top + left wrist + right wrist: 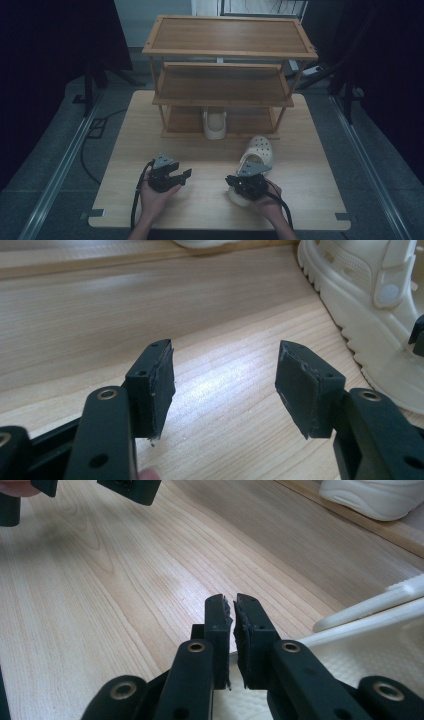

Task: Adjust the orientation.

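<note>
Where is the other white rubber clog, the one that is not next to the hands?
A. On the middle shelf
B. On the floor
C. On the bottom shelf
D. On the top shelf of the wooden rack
C: the second white rubber clog stands on the bottom shelf of the wooden rack, and both shelves above it are bare.

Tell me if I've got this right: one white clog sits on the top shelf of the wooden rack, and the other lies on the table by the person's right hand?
Not quite. The high view shows the first white clog on the rack's bottom shelf, not the top one, which is bare. The other clog does lie on the table by the right hand.
</note>
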Available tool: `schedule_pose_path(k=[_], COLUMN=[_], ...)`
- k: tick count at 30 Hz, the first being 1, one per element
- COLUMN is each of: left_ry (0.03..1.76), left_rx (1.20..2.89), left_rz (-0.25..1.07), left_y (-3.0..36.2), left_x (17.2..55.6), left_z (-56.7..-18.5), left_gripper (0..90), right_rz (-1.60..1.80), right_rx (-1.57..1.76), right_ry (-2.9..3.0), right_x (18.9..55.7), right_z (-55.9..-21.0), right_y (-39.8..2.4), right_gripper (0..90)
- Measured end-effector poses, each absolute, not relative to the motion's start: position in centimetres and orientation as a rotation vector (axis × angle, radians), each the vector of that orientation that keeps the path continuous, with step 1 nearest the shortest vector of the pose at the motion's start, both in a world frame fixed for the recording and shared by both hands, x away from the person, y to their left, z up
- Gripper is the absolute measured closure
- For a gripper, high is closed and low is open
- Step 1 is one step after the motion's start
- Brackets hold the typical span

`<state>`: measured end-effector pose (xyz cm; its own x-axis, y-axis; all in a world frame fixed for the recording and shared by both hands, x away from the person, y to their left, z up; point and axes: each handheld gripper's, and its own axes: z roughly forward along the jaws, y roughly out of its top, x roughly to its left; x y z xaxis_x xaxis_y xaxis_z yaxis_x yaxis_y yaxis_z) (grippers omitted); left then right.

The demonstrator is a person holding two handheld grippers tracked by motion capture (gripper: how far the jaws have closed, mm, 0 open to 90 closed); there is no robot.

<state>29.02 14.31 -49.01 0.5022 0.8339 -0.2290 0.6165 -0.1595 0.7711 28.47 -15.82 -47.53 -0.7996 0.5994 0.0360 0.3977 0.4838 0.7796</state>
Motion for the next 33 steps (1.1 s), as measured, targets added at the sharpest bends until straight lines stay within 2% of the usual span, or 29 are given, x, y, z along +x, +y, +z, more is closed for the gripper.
schedule_pose_path(k=[5, 17, 33], left_ry=[1.2, 1.222, 1.24], left_rx=[1.85, 1.839, 1.831], left_rz=[0.266, 0.252, 0.241], left_y=[14.5, 14.8, 15.4], left_x=[29.1, 29.2, 29.3], left_z=[-49.0, -49.1, -49.2], left_gripper=[41.0, 41.2, 41.0], right_rz=[1.214, 1.168, 1.299], right_rx=[0.872, 0.865, 1.037], right_ry=[2.488, 2.537, 2.549], right_x=[28.5, 28.0, 26.3], right_z=[-47.6, -47.1, -47.2], right_y=[-15.9, -16.8, -22.9], right_gripper=[86.0, 86.4, 86.0])
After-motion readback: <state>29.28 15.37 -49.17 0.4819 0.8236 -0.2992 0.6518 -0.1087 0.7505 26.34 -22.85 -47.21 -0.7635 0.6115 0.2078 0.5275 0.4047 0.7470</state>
